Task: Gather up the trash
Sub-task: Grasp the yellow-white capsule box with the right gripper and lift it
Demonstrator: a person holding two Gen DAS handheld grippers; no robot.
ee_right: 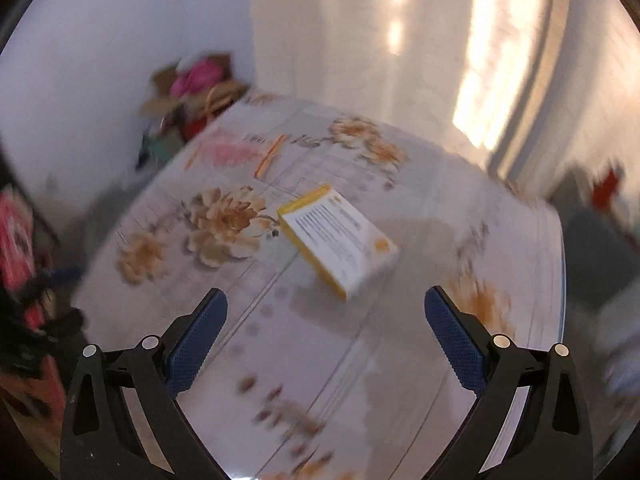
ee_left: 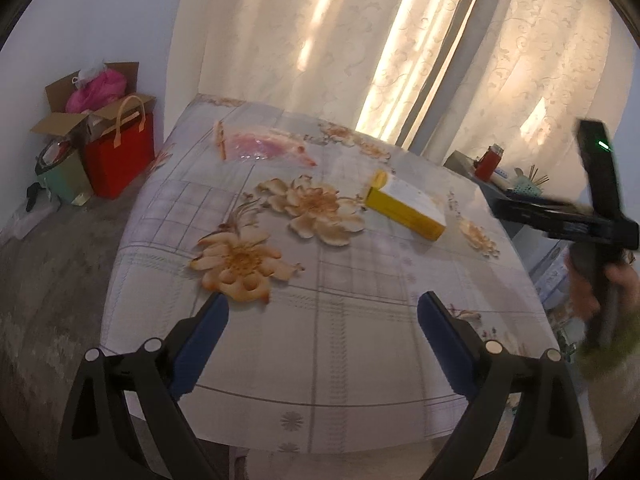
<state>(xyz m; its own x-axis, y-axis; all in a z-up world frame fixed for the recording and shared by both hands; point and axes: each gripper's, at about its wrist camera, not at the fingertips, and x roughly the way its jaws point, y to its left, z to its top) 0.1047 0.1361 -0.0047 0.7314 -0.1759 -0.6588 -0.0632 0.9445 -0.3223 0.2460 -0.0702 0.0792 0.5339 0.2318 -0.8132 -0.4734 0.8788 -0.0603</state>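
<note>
Trash here is 1 yellow-and-white box [ee_right: 338, 240] lying flat on the floral tablecloth [ee_left: 340, 320], beyond both tongs; a pink wrapper [ee_left: 260, 146] lies farther back. Left gripper [ee_left: 322, 312] and right gripper [ee_right: 326, 308] both gape wide, holding nothing.

A red tote bag [ee_left: 121, 156] and open cardboard boxes [ee_left: 86, 114] stand on the floor beside cream patterned curtains [ee_left: 360, 48] behind the floral-clothed surface [ee_left: 360, 320].

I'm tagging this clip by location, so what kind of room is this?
Probably a room in a home, maybe a dining or living area. A table under a floral tablecloth stands by long patterned curtains, and an open cardboard box and red gift bag sit on the floor in the corner.
</note>
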